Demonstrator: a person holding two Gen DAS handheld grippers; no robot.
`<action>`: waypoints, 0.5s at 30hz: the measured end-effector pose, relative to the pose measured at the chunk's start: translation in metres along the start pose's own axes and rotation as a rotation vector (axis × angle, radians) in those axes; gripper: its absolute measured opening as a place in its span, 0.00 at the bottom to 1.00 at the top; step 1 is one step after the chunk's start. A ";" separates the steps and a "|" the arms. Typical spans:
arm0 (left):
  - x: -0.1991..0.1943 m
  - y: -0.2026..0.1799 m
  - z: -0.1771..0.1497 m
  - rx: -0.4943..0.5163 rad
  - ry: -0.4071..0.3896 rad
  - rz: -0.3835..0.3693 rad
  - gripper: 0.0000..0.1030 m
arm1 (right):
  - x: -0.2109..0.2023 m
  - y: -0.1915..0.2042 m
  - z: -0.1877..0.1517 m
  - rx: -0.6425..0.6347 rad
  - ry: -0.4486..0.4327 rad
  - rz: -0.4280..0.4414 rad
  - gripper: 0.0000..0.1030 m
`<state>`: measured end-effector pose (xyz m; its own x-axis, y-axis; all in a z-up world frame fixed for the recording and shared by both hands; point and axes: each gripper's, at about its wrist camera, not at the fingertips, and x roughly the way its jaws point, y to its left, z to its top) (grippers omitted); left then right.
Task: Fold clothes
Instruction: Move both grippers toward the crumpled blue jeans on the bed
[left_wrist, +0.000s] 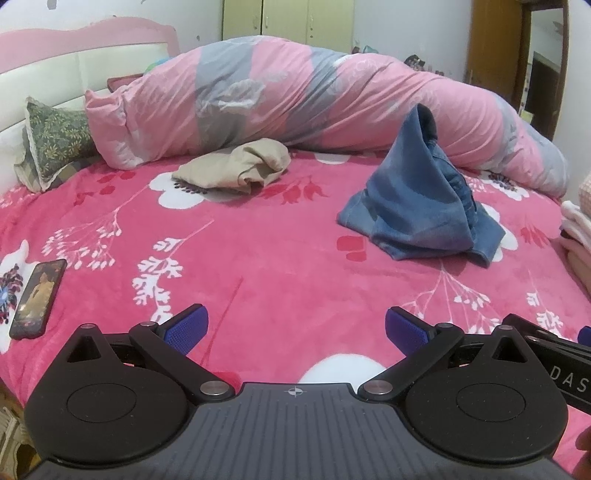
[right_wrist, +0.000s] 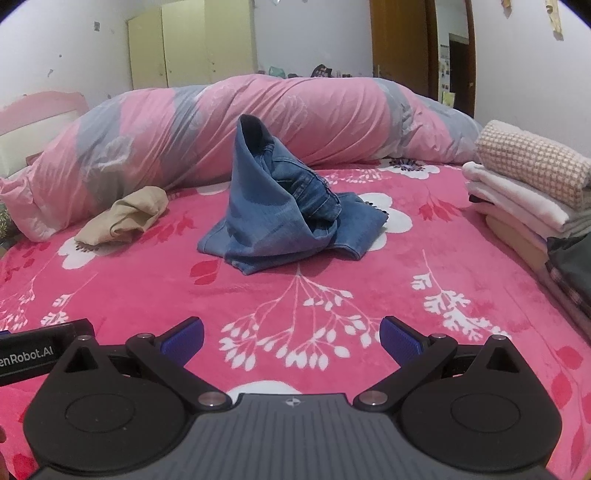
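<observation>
Some folding looks done, and some is left. At the right side of the bed sits a stack of folded clothes, with a checked pink piece on top and white and tan ones under it. That part of the job looks finished.

Two things are not folded yet. The blue jeans lie in a crumpled heap near the middle of the pink flower blanket, with one part poking up like a little tent. The beige garment is scrunched up farther left, just beside the long rolled pink and grey quilt at the back of the bed.

The left hand-held gripper has its blue fingers spread wide apart and holds nothing. The right hand-held gripper is wide open too, and empty. Both hang over the near edge of the bed, well apart from the clothes.

A phone lies on the blanket at the left edge, and a green pillow leans by the headboard.

I think the jeans come next, since they are the closest.
</observation>
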<state>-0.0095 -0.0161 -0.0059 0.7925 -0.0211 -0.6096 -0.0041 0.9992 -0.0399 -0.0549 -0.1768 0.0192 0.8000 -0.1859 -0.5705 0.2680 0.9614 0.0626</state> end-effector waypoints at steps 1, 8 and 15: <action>0.000 0.001 0.000 -0.001 0.001 0.001 1.00 | 0.000 0.000 0.000 0.000 0.001 0.002 1.00; 0.001 0.003 0.003 0.000 0.005 0.007 1.00 | 0.002 0.003 0.000 0.001 0.002 0.005 1.00; 0.002 0.002 0.003 0.009 0.006 0.008 1.00 | 0.005 0.001 0.001 0.008 0.006 0.011 1.00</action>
<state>-0.0059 -0.0139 -0.0049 0.7886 -0.0131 -0.6148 -0.0050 0.9996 -0.0277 -0.0503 -0.1767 0.0174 0.7995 -0.1742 -0.5748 0.2639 0.9616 0.0756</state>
